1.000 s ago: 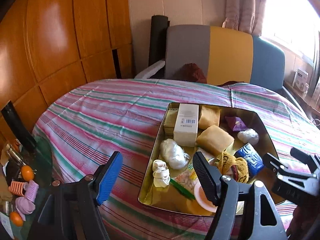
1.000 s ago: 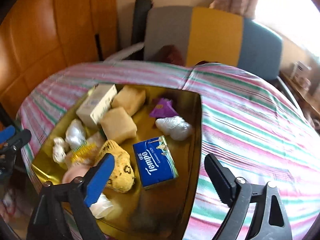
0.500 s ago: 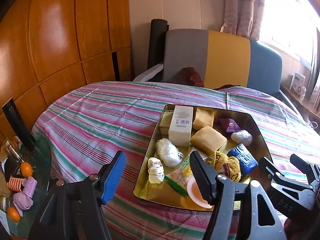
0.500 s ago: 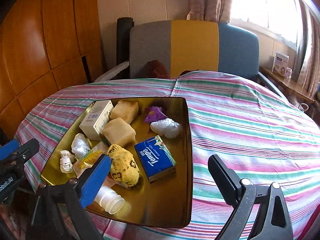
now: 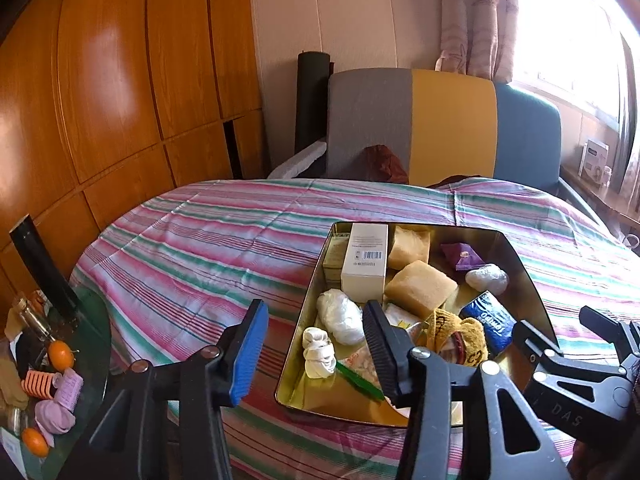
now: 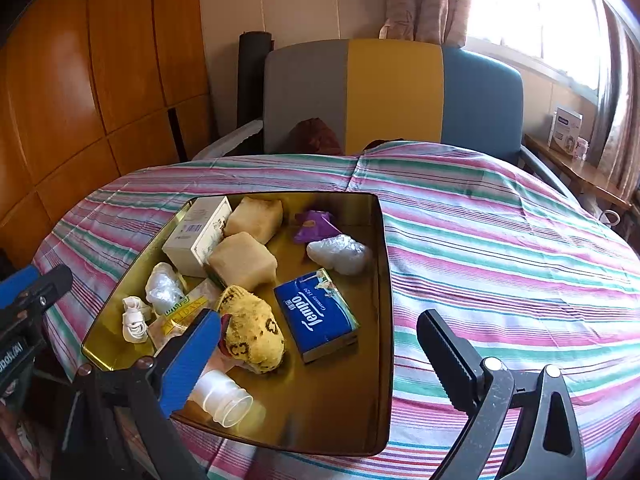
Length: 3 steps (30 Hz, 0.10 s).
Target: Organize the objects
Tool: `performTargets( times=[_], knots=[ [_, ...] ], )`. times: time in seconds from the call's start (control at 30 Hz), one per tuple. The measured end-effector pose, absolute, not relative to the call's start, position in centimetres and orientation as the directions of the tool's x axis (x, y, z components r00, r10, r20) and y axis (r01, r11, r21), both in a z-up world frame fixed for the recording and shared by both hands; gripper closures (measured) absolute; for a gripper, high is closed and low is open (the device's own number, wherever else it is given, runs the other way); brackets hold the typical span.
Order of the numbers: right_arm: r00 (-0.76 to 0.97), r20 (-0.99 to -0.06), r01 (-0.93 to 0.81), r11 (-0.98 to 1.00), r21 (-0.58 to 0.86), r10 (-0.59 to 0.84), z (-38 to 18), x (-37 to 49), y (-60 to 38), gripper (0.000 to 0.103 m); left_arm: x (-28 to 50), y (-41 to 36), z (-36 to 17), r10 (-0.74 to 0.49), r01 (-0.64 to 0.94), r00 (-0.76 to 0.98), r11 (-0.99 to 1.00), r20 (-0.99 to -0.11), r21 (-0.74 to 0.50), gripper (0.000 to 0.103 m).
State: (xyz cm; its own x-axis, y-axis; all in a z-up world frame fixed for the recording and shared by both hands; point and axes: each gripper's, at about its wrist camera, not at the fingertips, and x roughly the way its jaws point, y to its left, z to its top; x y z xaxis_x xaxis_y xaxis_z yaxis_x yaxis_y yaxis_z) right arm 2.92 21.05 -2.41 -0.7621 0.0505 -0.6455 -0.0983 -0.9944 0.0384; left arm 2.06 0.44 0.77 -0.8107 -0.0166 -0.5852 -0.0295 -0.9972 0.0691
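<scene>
"tempo" on the blue tissue pack (image 6: pixel 320 314); "das" on a gripper body (image 5: pixel 568 414)

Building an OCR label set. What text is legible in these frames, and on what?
"Tempo", "Germany 1929": blue tissue pack in the gold tray.
"DAS": body of the right gripper, seen from the left wrist.
White carton: barcode and print, too small to read.
Yellow-green packet: lettering blurred.
White box on the windowsill: blue print, unreadable.

Tin tray (image 6: pixel 382 280) on striped tablecloth (image 6: pixel 500 248), tissue pack (image 6: pixel 318 314) at tray centre, wrapped bundle (image 6: pixel 340 254) at 1 o'clock, knitted pouch (image 6: pixel 252 330) at 9 o'clock, carton (image 6: pixel 198 234) at 10 o'clock, armchair (image 6: pixel 394 92) behind table.
</scene>
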Motion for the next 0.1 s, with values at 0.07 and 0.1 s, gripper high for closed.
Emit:
performTargets(
  times=[0.07,0.1],
  knots=[
    [-0.762,-0.646,-0.090,-0.995,0.040,0.043,-2.43,2.94,20.92,0.004,2.00,0.34,0.80,-0.010,-0.031,-0.807,-0.998,-0.591,0.060,0.053],
    [-0.763,-0.645,-0.088,-0.995,0.039,0.042,-2.42,2.95,20.87,0.004,1.87,0.35,0.76,-0.003,-0.040,-0.800,-0.998,-0.600,0.057,0.053]
  ],
)
